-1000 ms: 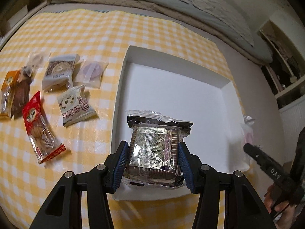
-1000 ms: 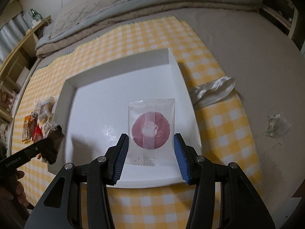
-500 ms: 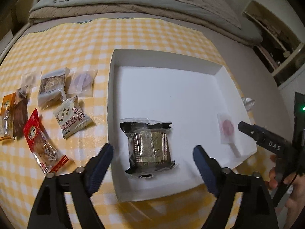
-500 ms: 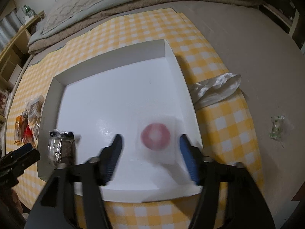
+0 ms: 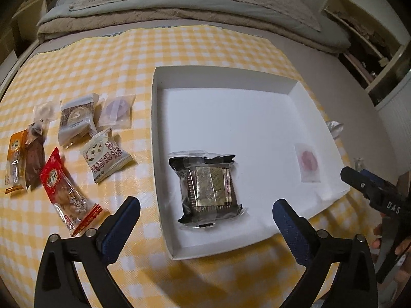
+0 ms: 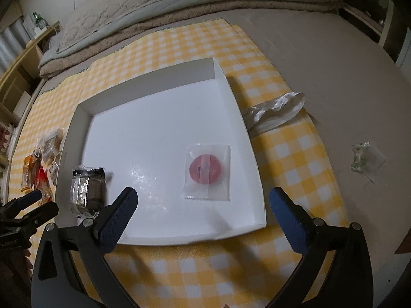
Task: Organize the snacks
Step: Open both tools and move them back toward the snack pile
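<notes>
A white tray lies on the yellow checked cloth. In it rest a dark foil biscuit packet at the near left and a clear packet with a pink round sweet at the near right. My left gripper hovers over the biscuit packet, jaws opening wide, pads clear of it. My right gripper hangs above the sweet packet, jaws also opening, touching nothing. Left of the tray lie loose snacks: a red packet, a white printed packet, a brown-grey packet and a clear purple one.
Crumpled white plastic lies just right of the tray. A small clear wrapper sits on the bare floor further right. Folded bedding borders the far side of the cloth, and shelves stand at the right.
Both grippers let go of their packets, spread their jaws wide and drew back. The biscuit packet and the pink sweet packet now lie loose in the tray.
</notes>
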A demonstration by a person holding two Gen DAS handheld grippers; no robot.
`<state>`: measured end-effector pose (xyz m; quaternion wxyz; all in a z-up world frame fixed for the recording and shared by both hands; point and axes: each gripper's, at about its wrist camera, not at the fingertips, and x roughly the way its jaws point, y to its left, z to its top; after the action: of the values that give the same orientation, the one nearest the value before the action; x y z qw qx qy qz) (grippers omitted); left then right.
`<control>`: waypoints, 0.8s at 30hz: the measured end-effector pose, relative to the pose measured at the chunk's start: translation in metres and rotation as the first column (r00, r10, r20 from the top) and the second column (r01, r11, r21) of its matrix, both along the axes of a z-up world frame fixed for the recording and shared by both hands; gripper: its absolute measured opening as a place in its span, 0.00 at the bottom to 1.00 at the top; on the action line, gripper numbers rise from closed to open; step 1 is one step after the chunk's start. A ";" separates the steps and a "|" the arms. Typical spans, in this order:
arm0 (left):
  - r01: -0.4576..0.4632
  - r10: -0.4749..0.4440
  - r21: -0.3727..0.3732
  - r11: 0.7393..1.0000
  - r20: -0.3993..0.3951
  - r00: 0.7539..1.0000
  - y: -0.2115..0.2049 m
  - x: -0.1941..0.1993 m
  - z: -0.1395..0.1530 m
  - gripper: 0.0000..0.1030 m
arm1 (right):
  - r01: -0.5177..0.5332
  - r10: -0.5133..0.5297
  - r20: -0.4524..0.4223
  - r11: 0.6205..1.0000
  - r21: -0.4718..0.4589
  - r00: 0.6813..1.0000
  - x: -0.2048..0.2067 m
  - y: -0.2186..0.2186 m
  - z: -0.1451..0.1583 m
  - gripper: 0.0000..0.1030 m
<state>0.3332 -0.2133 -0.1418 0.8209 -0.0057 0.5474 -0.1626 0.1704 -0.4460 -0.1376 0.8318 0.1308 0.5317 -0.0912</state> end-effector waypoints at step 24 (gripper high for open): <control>-0.107 0.126 -0.094 0.990 0.229 0.965 0.112 -0.048 0.087 1.00 | -0.048 0.087 0.308 0.990 -0.133 0.947 -0.028 0.078 0.081 1.00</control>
<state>0.2855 -0.1011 -0.0552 0.8871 -0.0521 0.4382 -0.1356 0.1422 -0.3679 -0.0564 0.9147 0.0735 0.3906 -0.0735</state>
